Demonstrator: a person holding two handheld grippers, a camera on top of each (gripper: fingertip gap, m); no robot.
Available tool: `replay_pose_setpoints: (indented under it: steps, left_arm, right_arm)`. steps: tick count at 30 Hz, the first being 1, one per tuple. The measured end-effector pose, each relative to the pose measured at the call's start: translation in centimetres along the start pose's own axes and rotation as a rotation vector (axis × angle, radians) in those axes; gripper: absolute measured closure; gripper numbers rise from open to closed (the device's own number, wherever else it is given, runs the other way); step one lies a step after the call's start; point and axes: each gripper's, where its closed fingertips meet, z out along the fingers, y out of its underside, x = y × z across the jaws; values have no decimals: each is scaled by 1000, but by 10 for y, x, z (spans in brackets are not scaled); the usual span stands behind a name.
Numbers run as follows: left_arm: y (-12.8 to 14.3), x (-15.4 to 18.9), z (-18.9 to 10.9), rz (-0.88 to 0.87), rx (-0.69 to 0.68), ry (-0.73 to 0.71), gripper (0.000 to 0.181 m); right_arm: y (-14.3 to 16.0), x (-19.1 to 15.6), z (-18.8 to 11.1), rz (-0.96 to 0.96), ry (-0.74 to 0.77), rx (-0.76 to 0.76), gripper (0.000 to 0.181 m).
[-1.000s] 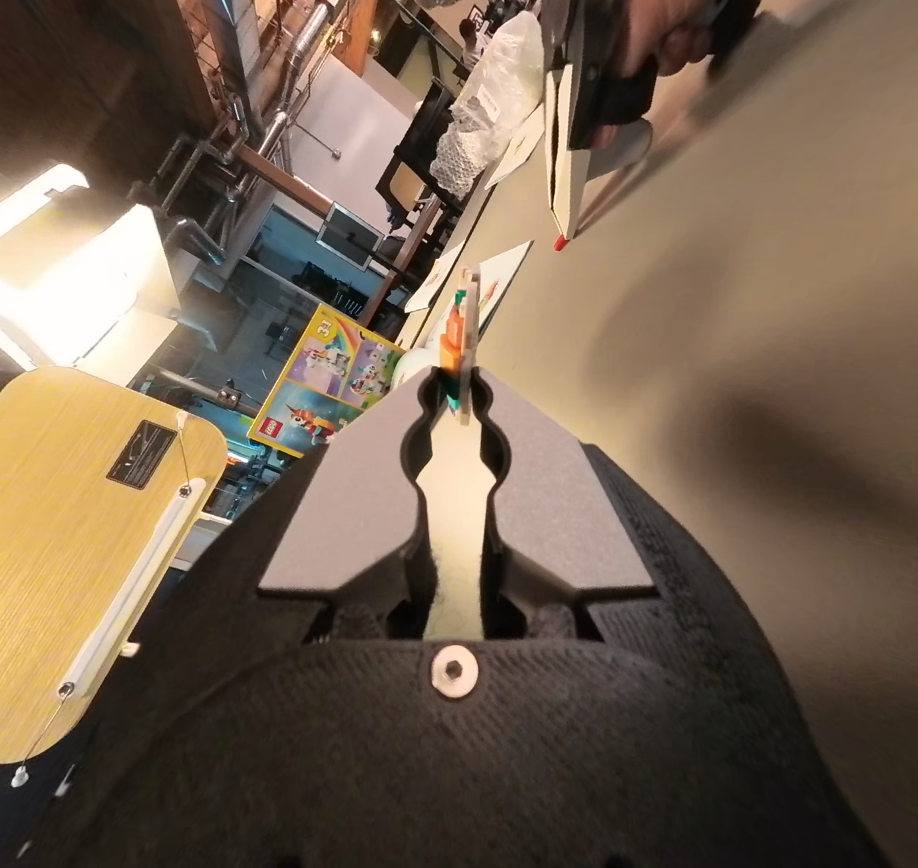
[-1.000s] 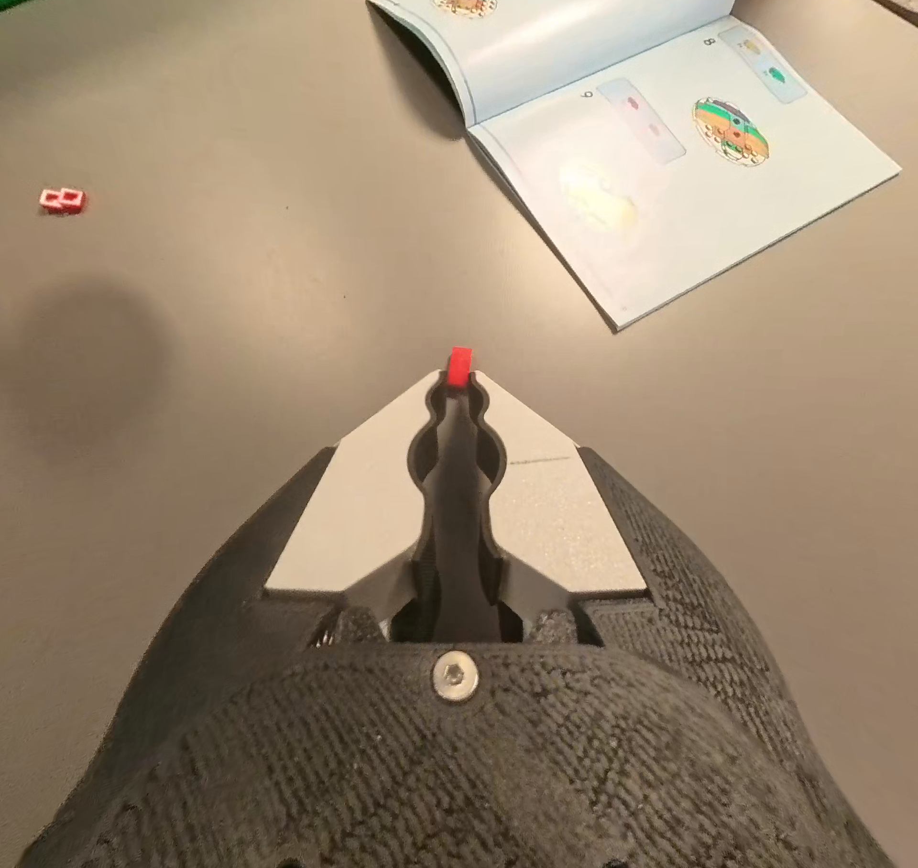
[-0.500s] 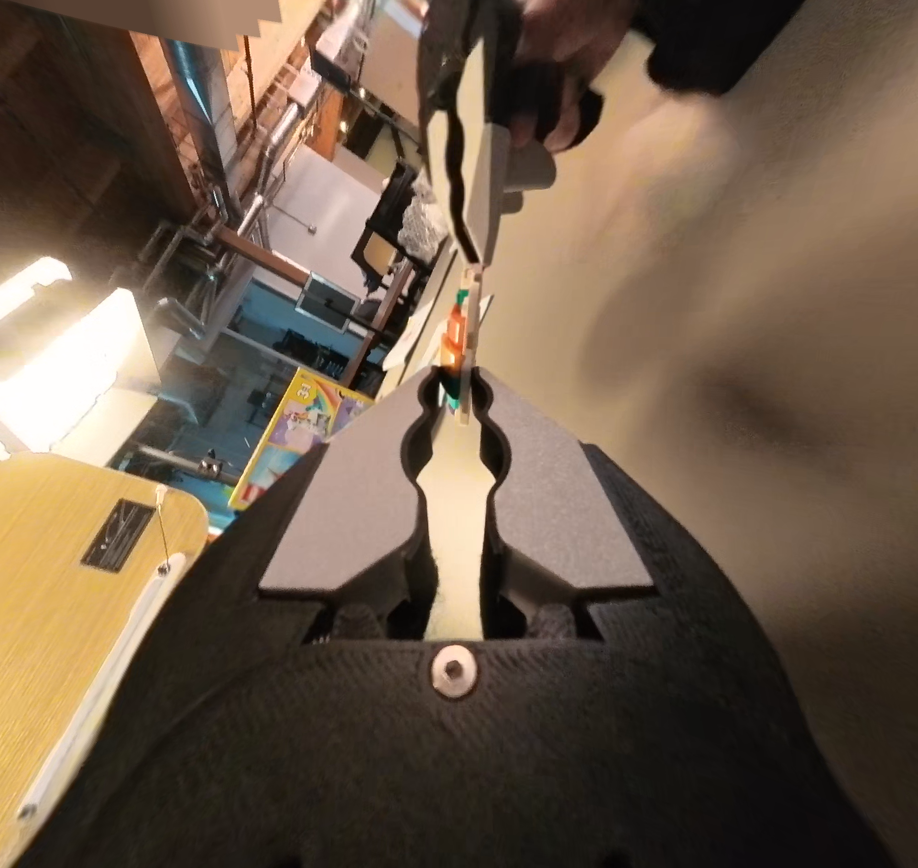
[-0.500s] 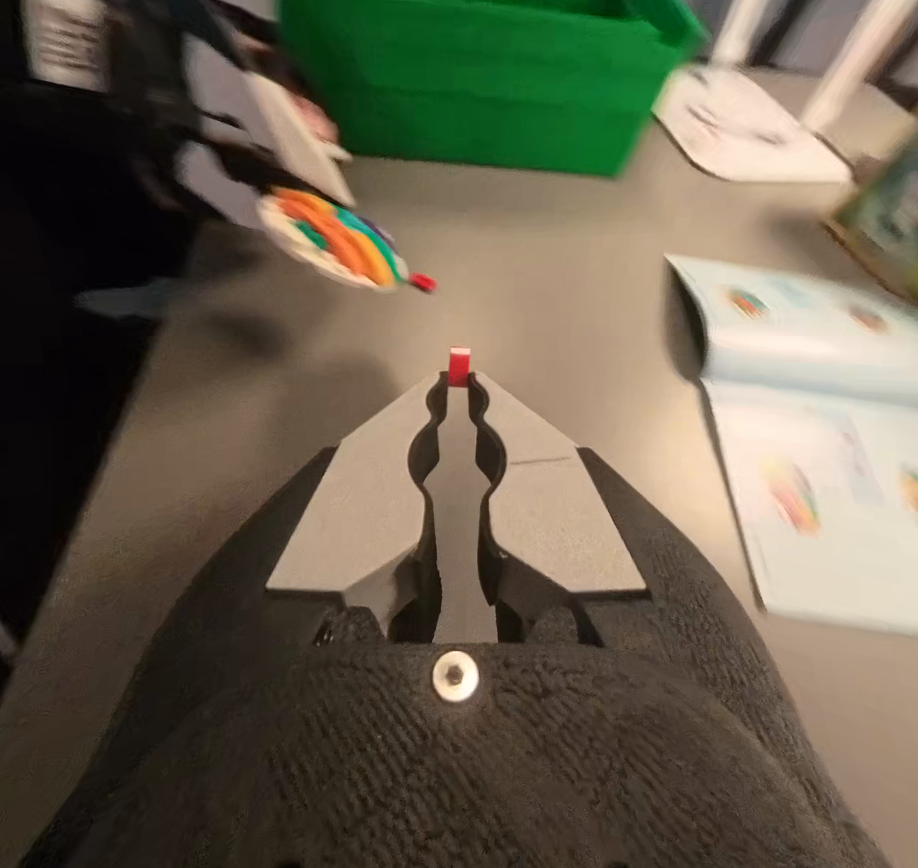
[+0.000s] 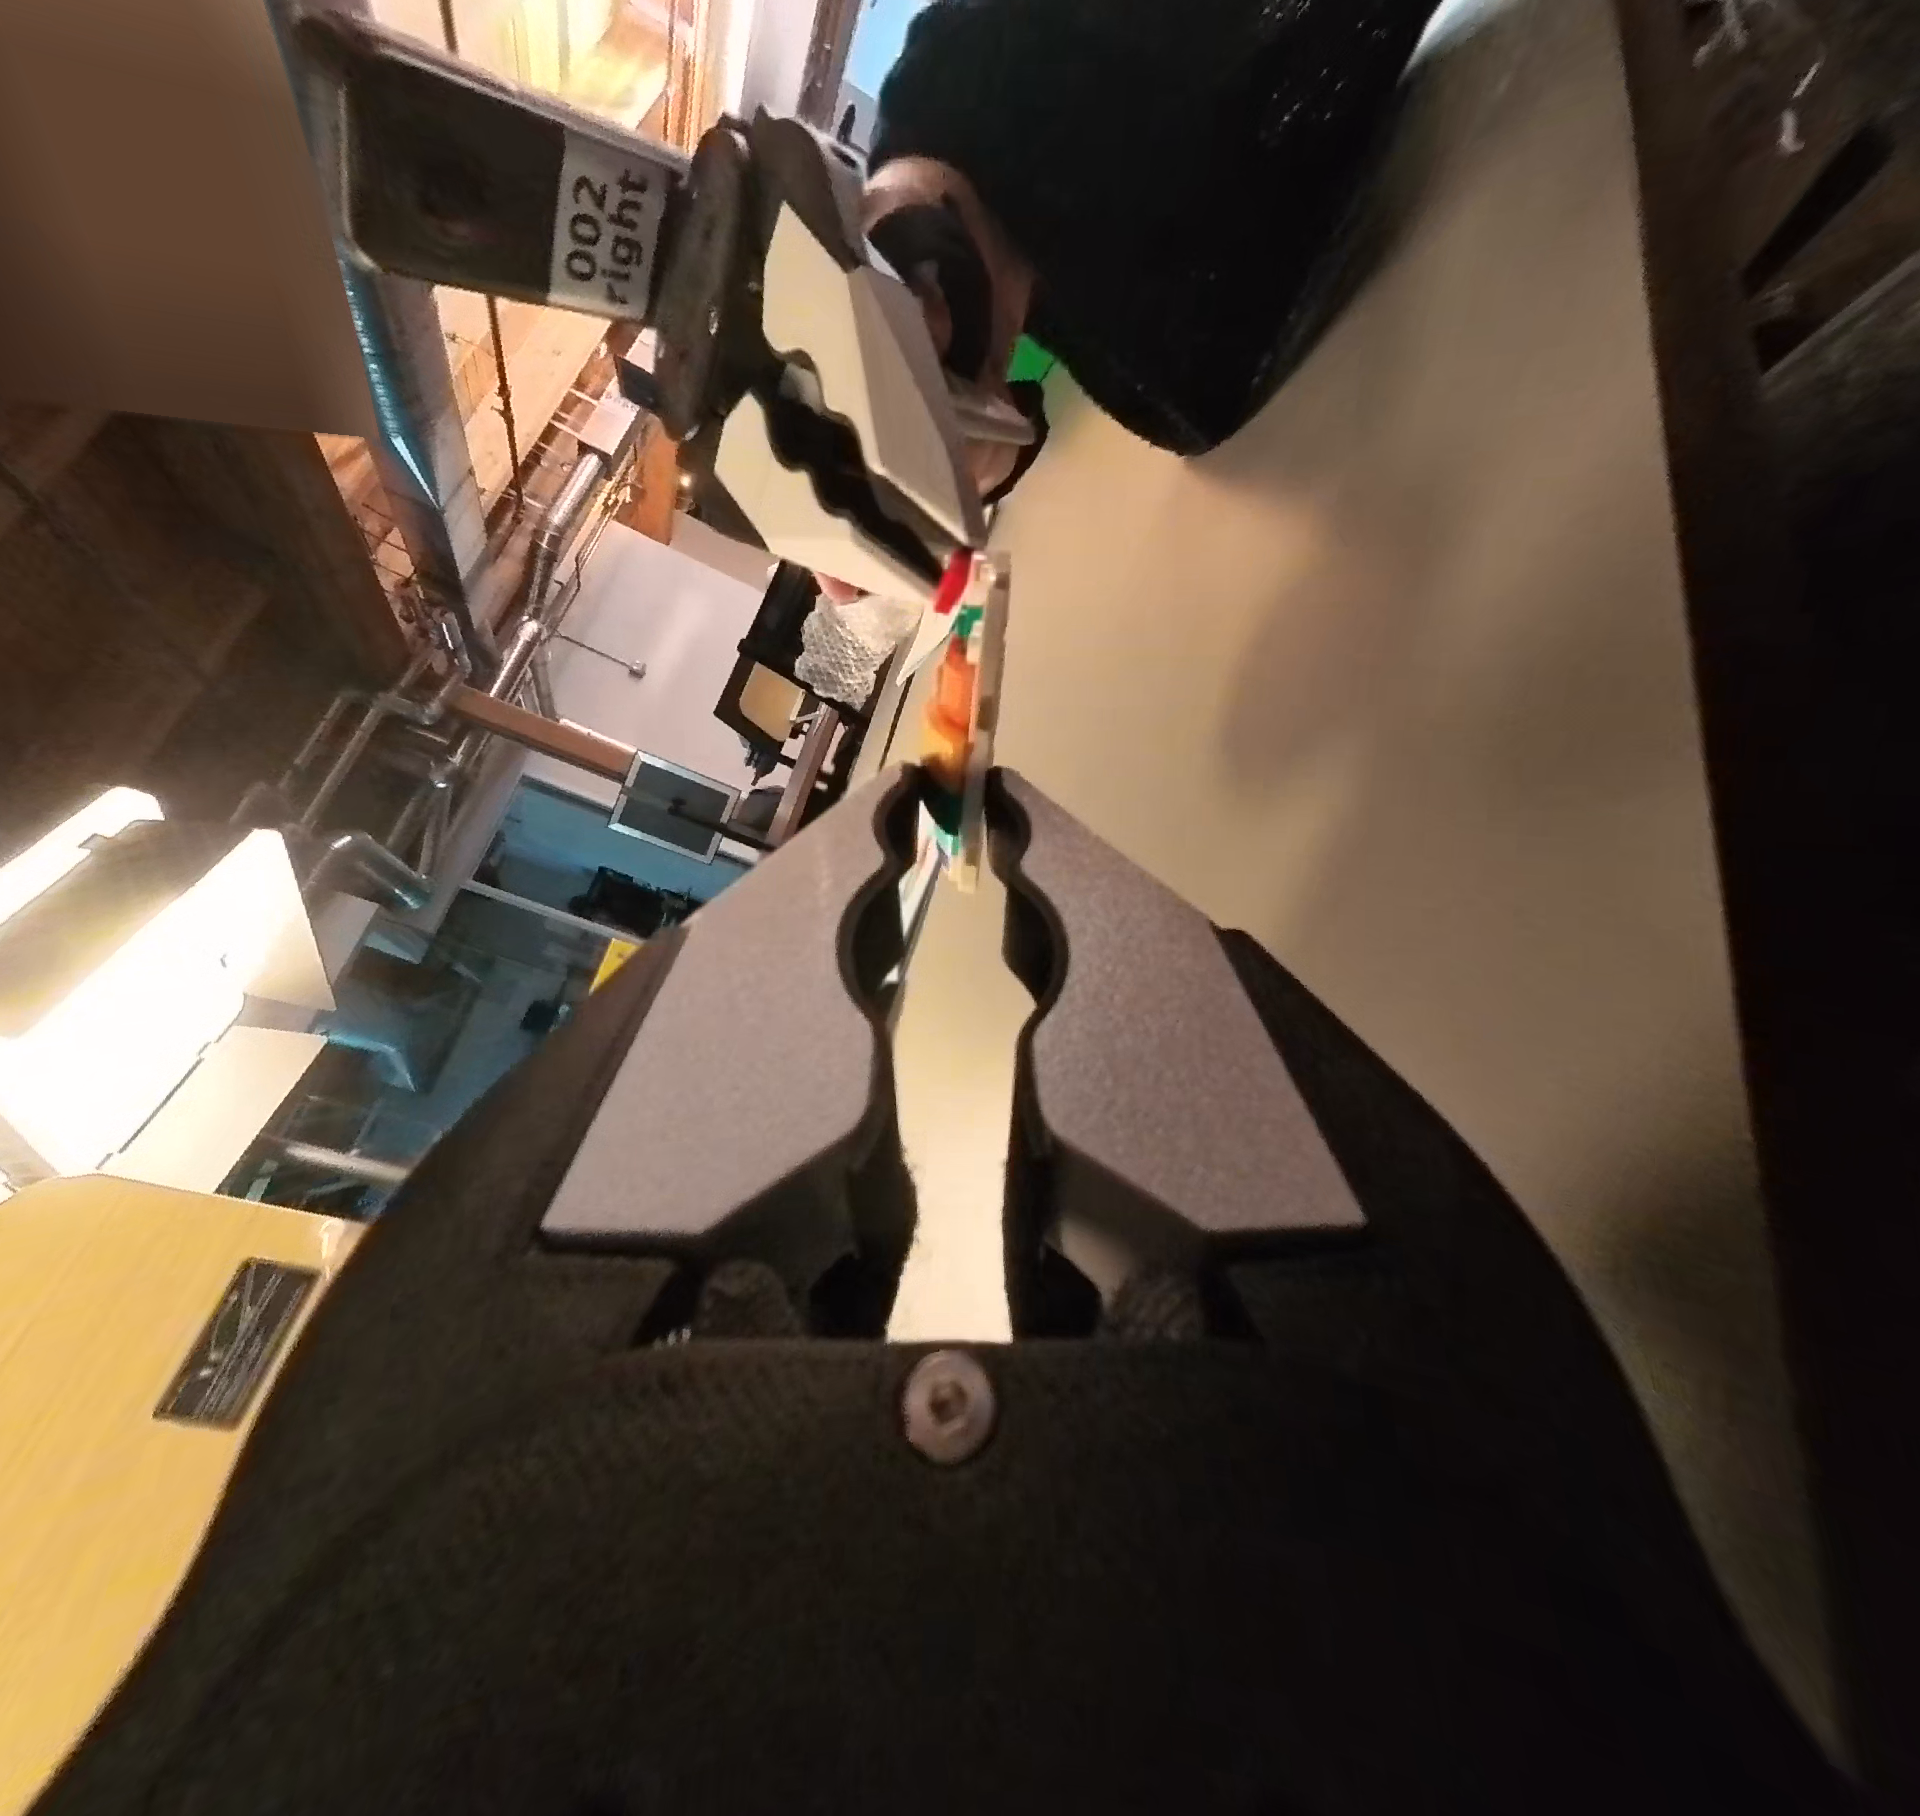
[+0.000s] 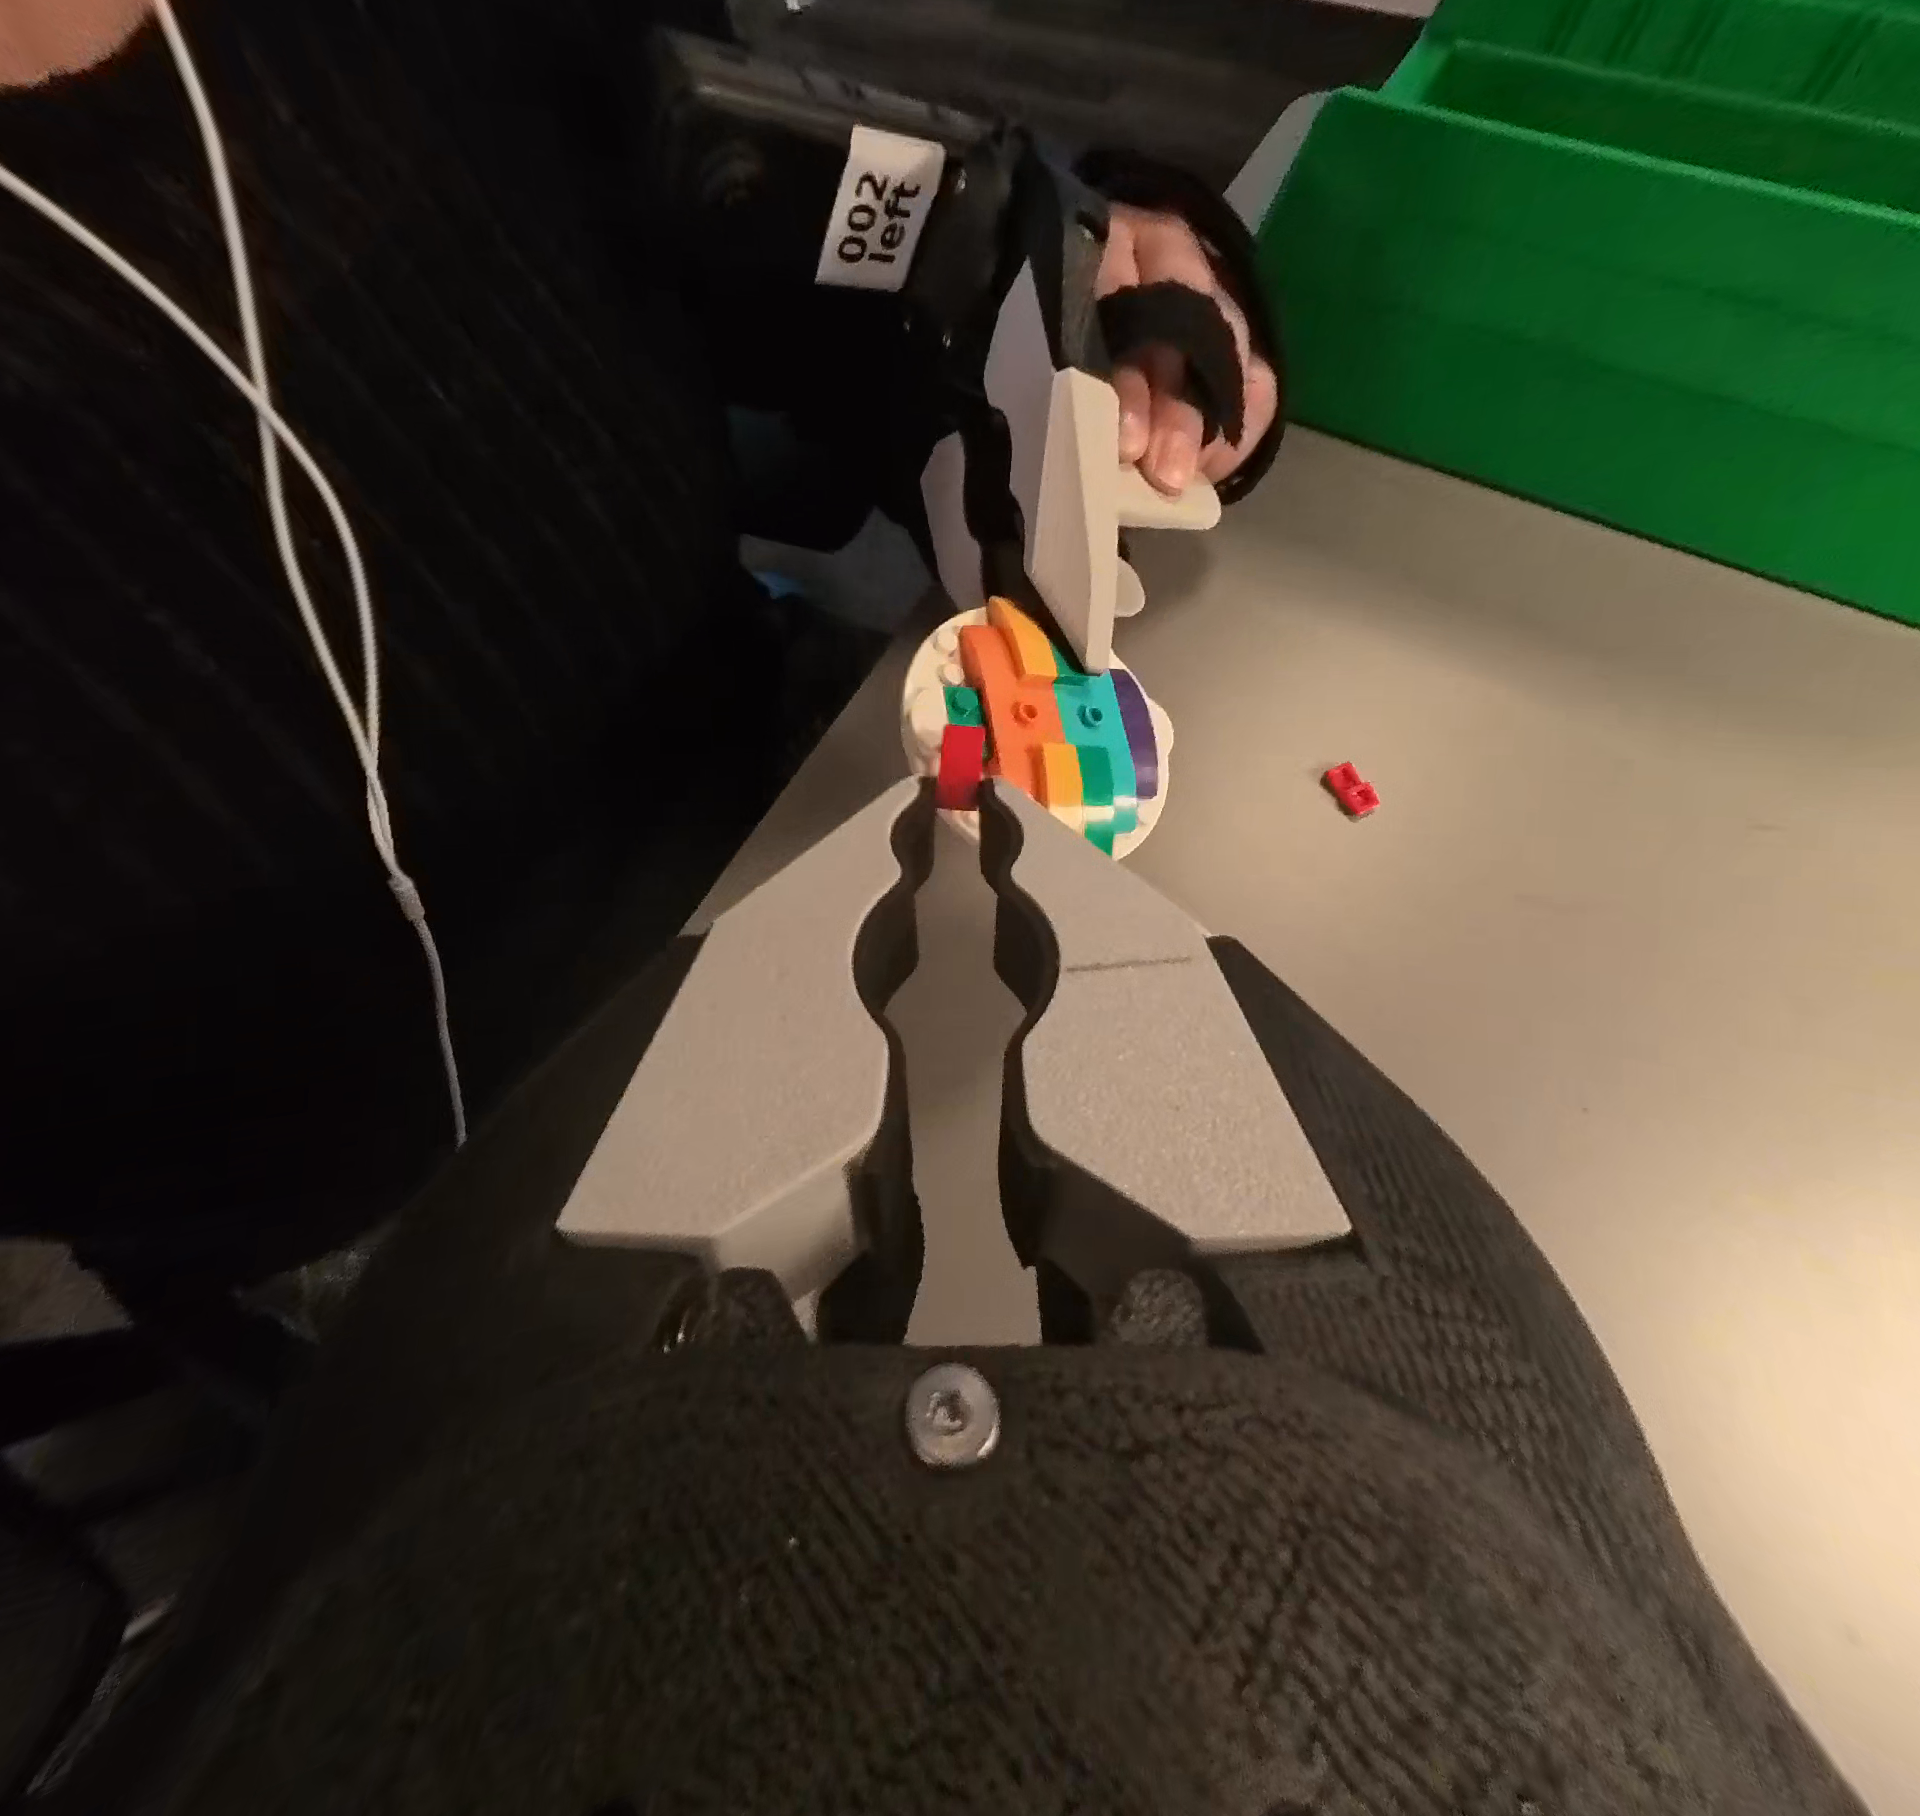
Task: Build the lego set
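Right wrist view: the right gripper [image 6: 961, 795] is clamped on a small red brick [image 6: 958, 767], pressed against the near left edge of the round white lego plate [image 6: 1039, 727] with its rainbow rows of orange, yellow, teal and purple. That plate is raised above the grey table [image 6: 1507, 935] near its left edge, and the left gripper [image 6: 1049, 639] is clamped on its far side. Another red brick [image 6: 1351, 790] lies loose on the table well to the right, before a green bin [image 6: 1621, 239]. Left wrist view shows the plate [image 5: 971, 727] edge-on between the left gripper [image 5: 956, 790] tips, with the right gripper [image 5: 935, 561] meeting its far end.
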Motion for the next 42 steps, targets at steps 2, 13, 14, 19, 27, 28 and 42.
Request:
replay_pose_setpoints:
  steps: [2, 13, 14, 19, 27, 28, 42]
  left_arm:
    - [-3, 1, -1, 7, 16, 3, 170]
    - [-7, 5, -2, 41, 30, 11, 169]
    - [-7, 5, -2, 41, 31, 10, 169]
    - [-7, 6, -2, 41, 30, 10, 169]
    - [-4, 3, -1, 26, 16, -2, 169]
    - [-2, 1, 0, 22, 2, -9, 169]
    - [6, 0, 4, -49, -39, 7, 169]
  right_arm:
    - [0, -1, 2, -10, -7, -11, 175]
    - [2, -7, 8, -45, -42, -73, 175]
    - [2, -7, 8, -49, -42, -73, 175]
    - [2, -8, 8, -56, -51, -79, 173]
    - [2, -5, 5, -71, -7, -77, 159]
    - [0, -4, 3, -86, 18, -64, 155]
    - [9, 15, 11, -748, 719, -321, 154]
